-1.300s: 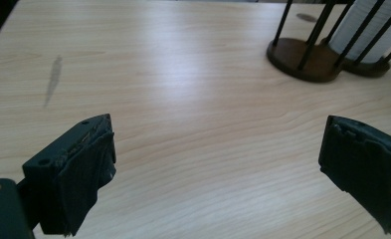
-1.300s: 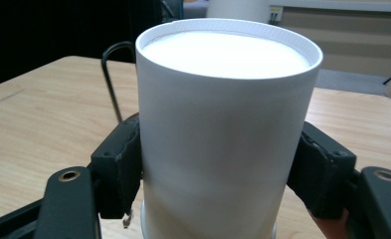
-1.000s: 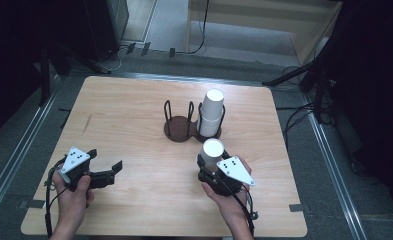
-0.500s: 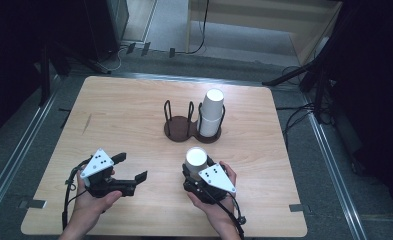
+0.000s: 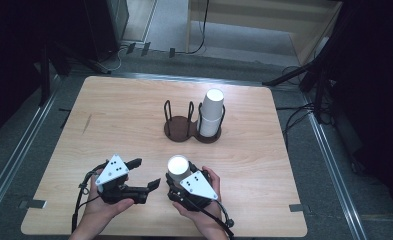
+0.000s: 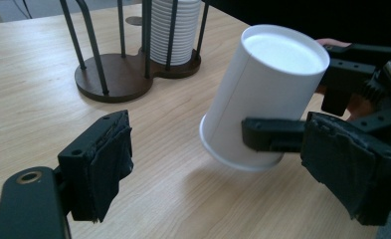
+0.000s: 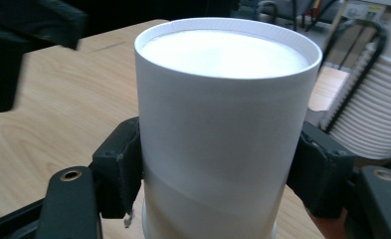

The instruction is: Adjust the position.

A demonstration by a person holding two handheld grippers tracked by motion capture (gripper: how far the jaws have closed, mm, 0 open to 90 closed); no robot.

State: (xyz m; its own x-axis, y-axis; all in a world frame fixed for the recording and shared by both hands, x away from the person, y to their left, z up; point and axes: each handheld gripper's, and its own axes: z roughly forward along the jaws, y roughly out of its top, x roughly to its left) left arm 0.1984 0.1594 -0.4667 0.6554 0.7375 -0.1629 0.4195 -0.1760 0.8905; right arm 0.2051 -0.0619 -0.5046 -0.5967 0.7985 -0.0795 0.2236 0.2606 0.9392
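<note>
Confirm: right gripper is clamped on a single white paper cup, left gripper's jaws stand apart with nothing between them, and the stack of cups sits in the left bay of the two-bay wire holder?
Not quite. The stack of cups sits in the right bay of the wire holder, as the high view shows; the left bay is empty. The rest holds: right gripper clamps the paper cup, left gripper holds nothing.

White cup in right gripper

I see a white cup held near me. My grippers' jaws are black, and their top plates are grey with black dots. The table is light wood with grain lines. The far rack is dark brown, holding a white ribbed cup stack.
</note>
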